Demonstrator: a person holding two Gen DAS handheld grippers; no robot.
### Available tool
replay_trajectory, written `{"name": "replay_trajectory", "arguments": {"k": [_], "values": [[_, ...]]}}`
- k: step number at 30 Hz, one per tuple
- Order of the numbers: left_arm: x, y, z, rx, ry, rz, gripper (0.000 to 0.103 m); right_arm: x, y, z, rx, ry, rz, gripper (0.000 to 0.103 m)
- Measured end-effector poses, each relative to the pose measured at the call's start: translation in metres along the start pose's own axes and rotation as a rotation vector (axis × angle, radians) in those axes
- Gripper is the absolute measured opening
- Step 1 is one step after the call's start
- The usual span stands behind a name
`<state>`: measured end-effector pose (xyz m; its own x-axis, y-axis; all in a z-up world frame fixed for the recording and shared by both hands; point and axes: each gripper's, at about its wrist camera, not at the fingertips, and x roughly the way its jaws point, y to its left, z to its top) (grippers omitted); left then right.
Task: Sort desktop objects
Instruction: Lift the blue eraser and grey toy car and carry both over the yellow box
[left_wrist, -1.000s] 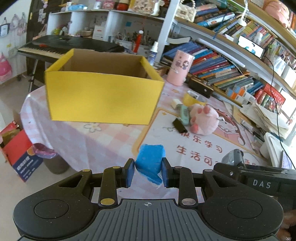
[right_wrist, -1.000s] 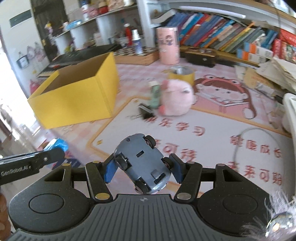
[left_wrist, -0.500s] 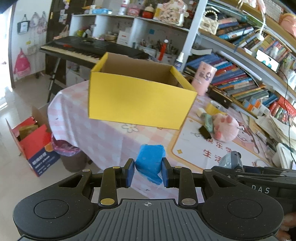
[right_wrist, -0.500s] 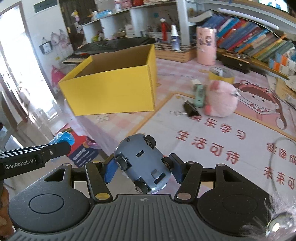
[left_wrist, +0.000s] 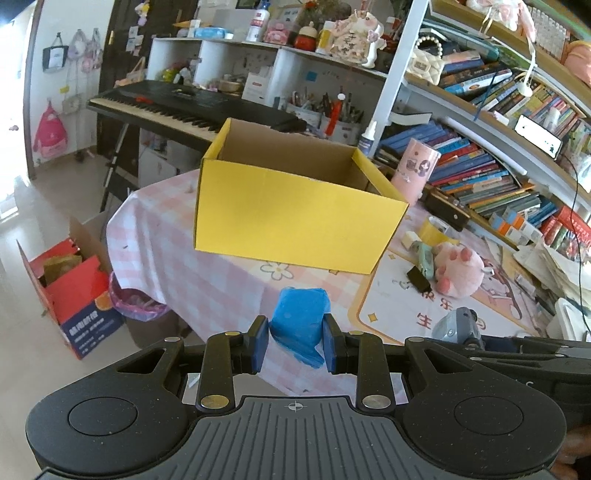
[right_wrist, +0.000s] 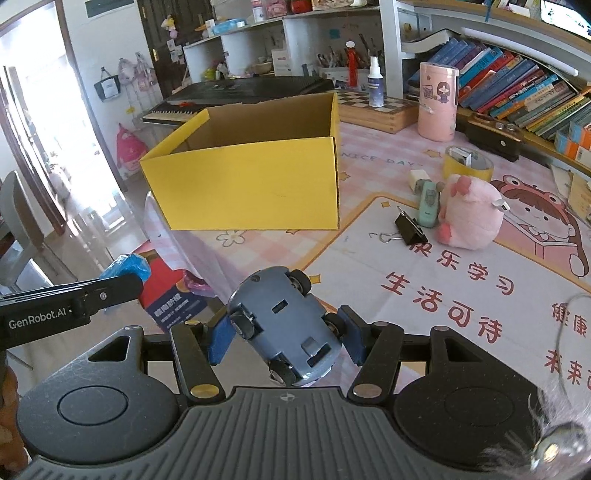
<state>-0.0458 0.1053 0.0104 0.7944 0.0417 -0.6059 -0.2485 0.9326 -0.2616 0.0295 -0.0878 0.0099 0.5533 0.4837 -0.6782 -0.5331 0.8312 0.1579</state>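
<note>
Pink-and-white checked cloth (right_wrist: 373, 155) covers the table, with a pale printed mat bearing red Chinese characters (right_wrist: 424, 280) laid over its near part, and shelves crammed with books, pen pots and toys rise behind. An open yellow cardboard box with a plain brown inside (right_wrist: 251, 184) stands on the cloth near the table's far left edge, apparently the place for sorted things. The left gripper (left_wrist: 295, 345) has its jaws clamped on a crumpled blue plastic-wrapped packet (left_wrist: 301, 321), held in the air short of the box. The right gripper (right_wrist: 284, 336) is closed on a small grey-blue toy car (right_wrist: 280, 321), which sits tilted between the pads, wheels and underside towards the camera, also well short of the box. That skewed hold looks like the main risk: the pads appear to bear partly on wheels, so the car could roll or twist free over the table edge, where a red carton (left_wrist: 74, 291) and a lined bin (left_wrist: 136, 306) stand on the floor below. The soft packet may slump out of its grip too, and the two grippers ride close enough to knock together at the box mouth. A pink plush pig (right_wrist: 469, 214), a black binder clip (right_wrist: 408, 229), a green stapler-like thing (right_wrist: 428, 203) and a yellow tape roll (right_wrist: 467, 162) still lie on the table.
</note>
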Motion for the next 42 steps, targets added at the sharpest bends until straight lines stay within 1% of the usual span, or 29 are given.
{"name": "replay_trajectory", "arguments": {"k": [10, 18, 23, 28, 34, 37, 42], "values": [[0.003, 0.005, 0.003, 0.012, 0.003, -0.02, 0.029, 0.001, 0.004, 0.001, 0.002, -0.003, -0.01, 0.057], [0.005, 0.011, 0.003, 0.013, 0.015, -0.026, 0.029, 0.007, 0.013, 0.0, 0.009, 0.015, -0.014, 0.057], [0.003, 0.015, 0.005, 0.011, 0.01, -0.02, 0.029, 0.01, 0.017, 0.001, 0.003, 0.023, -0.008, 0.057], [0.004, 0.014, 0.014, 0.014, -0.006, -0.018, 0.029, 0.011, 0.016, 0.008, 0.003, 0.007, -0.006, 0.057], [0.006, 0.01, 0.035, 0.019, -0.062, -0.009, 0.029, 0.015, 0.014, 0.028, -0.02, -0.041, 0.01, 0.057], [0.008, 0.009, 0.05, 0.02, -0.101, 0.005, 0.029, 0.02, 0.014, 0.046, -0.033, -0.08, 0.029, 0.057], [0.013, 0.003, 0.08, 0.029, -0.167, 0.018, 0.029, 0.027, 0.013, 0.085, -0.051, -0.163, 0.07, 0.057]]}}
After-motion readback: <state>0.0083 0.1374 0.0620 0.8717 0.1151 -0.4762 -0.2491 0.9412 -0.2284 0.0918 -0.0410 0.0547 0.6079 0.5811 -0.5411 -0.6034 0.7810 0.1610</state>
